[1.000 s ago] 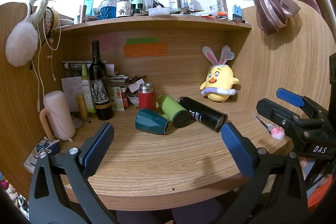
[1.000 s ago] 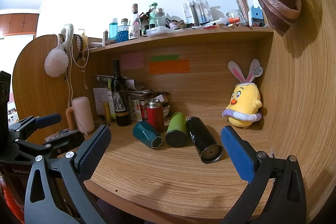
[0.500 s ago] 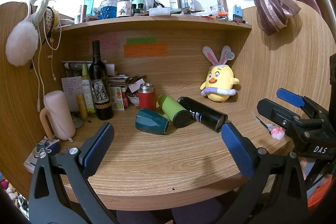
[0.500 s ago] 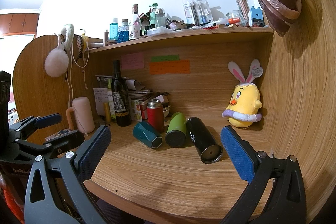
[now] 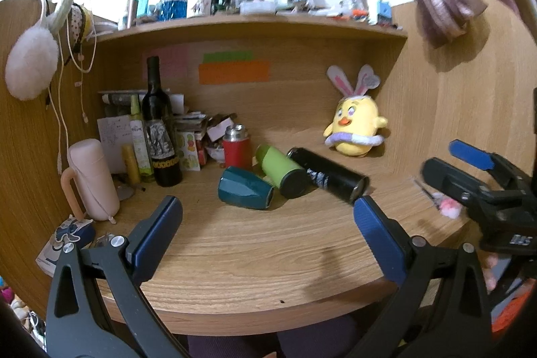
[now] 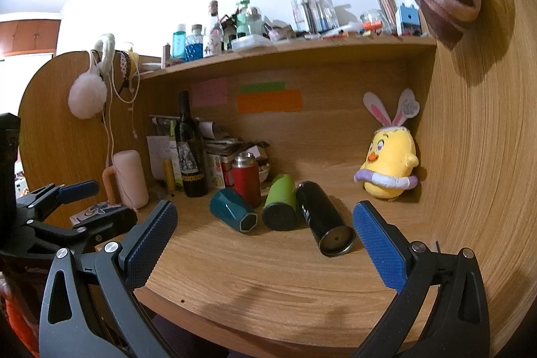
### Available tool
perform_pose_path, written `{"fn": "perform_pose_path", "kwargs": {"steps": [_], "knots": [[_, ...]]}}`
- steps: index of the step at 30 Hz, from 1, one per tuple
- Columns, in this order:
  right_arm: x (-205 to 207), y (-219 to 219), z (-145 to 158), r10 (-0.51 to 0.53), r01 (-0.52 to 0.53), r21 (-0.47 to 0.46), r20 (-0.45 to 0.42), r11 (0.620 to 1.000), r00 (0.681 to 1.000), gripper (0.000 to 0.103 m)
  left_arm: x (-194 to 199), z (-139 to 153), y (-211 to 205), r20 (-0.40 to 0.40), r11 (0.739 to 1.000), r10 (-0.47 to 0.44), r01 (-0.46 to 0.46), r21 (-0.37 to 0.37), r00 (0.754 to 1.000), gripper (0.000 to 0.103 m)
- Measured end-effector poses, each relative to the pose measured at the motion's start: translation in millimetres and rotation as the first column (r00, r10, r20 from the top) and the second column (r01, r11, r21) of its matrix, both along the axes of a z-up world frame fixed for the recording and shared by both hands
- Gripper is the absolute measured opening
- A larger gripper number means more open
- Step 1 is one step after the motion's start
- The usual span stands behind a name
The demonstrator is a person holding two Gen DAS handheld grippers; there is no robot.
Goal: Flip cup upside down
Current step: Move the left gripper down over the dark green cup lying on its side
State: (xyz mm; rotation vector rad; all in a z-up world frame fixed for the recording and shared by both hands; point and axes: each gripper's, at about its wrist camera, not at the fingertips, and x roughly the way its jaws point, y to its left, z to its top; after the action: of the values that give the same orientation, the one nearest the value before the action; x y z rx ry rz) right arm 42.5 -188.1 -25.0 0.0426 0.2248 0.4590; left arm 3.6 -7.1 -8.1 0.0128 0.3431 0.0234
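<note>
Risk first, left wrist view: left gripper [image 5: 266, 223] has its jaws wide apart and holds nothing, short of the desk [image 5: 255, 260] front. Three cups lie on their sides mid-desk: teal cup [image 5: 244, 192], green cup [image 5: 281, 170], black cup [image 5: 327, 178], packed close; green looks to touch black, can't confirm. Task doesn't say which cup, so wrong pick is likely. Round bodies may roll on contact; nudging one probably shoves its neighbours, or the red flask [image 5: 237, 150] standing just behind. Wine bottle [image 5: 160, 136] upright to the left, tip hazard on a wide swing. View is motion-blurred; labels unreadable. Right gripper [image 5: 483, 176] shows at the right edge, partly cut off.

Right wrist view: right gripper [image 6: 265, 234] also spread, empty. Teal cup [image 6: 233, 211], green cup [image 6: 279, 207], black cup [image 6: 325, 218] point their ends at the camera; black one shows a closed disc, likely its base. Which ends are the open mouths is unclear for teal and green. Left gripper [image 6: 67, 207] at left edge, jaw gap there hard to read.
</note>
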Motion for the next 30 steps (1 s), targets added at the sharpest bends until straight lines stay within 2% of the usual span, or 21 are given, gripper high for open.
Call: {"fn": "perform_pose_path", "kwargs": {"steps": [4,7,12,15,18,20,28,30], "knots": [[16.4,-0.6,-11.1,-0.005,0.004,-0.008,-0.048,1.0,0.999,0.103,47.1,-14.2,15.7,-0.104,0.999,0.038,-0.039,-0.003,0.994,0.103],[31.3,-1.8,-25.0,-0.028,0.027,-0.018,-0.078,0.999,0.997,0.103,99.5,-28.8,33.0,-0.234,0.997,0.058,-0.067,-0.033,0.971,0.103],[54.6,-5.8,-40.6,-0.052,0.048,-0.033,-0.123,0.998,0.991,0.103,187.8,-59.4,58.3,-0.441,0.983,0.039,-0.113,-0.144,0.897,0.103],[67.1,-8.2,-48.2,-0.063,0.057,-0.038,-0.153,0.998,0.986,0.103,230.0,-77.7,74.8,-0.535,0.957,0.029,-0.178,-0.228,0.844,0.103],[78.9,-12.7,-57.0,-0.075,0.068,-0.046,-0.181,0.997,0.981,0.103,256.6,-89.4,90.7,-0.565,0.916,0.015,-0.237,-0.322,0.825,0.103],[84.7,-14.6,-62.3,-0.088,0.08,-0.054,-0.192,0.995,0.977,0.103,268.5,-93.8,95.8,-0.574,0.898,-0.019,-0.238,-0.369,0.818,0.103],[99.6,-21.6,-76.3,-0.094,0.088,-0.038,-0.242,0.995,0.966,0.103,294.9,-104.0,109.1,-0.624,0.826,-0.09,-0.292,-0.482,0.776,0.103],[99.4,-22.5,-77.3,-0.097,0.09,-0.039,-0.243,0.995,0.965,0.103,297.1,-104.3,112.0,-0.628,0.818,-0.109,-0.289,-0.497,0.771,0.103]]}}
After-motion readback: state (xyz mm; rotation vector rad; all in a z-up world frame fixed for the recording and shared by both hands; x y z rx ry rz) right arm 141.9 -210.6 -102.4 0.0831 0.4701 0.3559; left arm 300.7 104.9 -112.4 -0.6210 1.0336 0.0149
